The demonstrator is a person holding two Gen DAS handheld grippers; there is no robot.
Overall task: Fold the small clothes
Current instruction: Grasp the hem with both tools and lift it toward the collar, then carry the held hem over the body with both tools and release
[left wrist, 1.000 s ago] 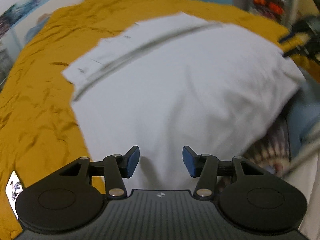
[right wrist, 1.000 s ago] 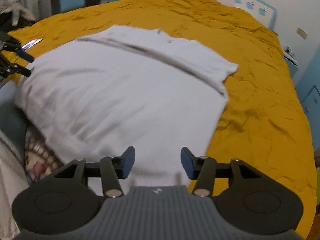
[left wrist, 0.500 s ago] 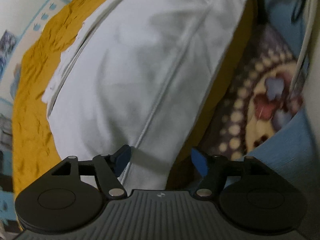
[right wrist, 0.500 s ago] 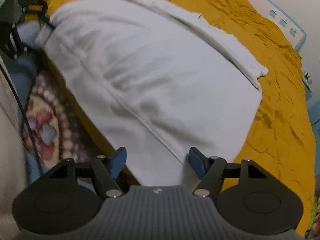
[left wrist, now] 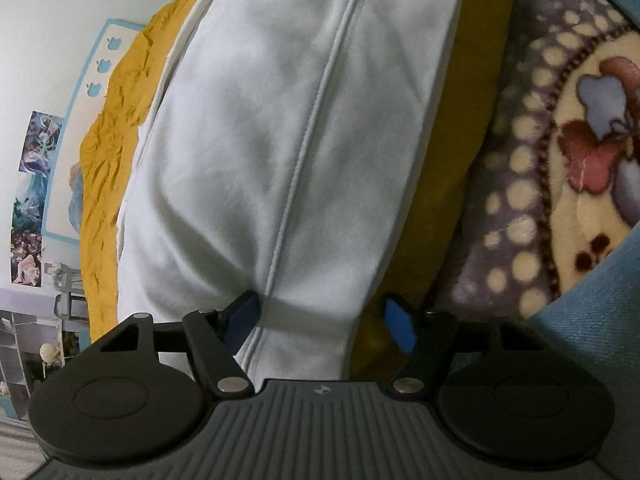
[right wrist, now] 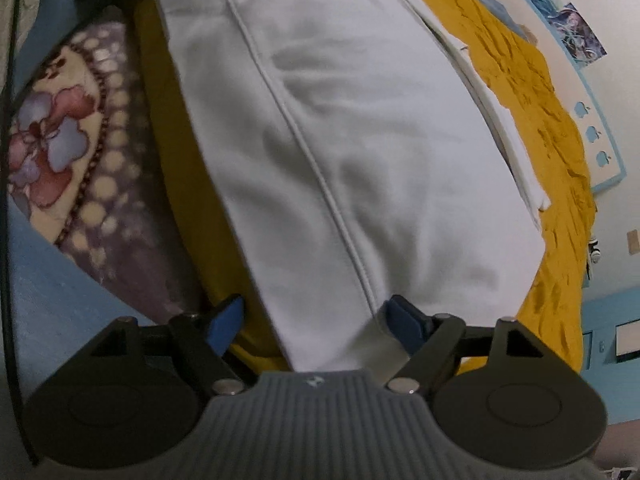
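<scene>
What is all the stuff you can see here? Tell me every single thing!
Garment: one, white, with a raised seam, spread on the bed, its near edge at the bed's edge.
Sheet: one, mustard yellow, wrinkled, under the garment.
Blanket: one, purple and cream with flowers, beside the bed's edge.
Posters: several, bluish, on the pale wall.
Left tongs: one pair, black with blue pads, closing, the garment's edge between them.
Right tongs: one pair, black with blue pads, opening, the garment's edge between them.
</scene>
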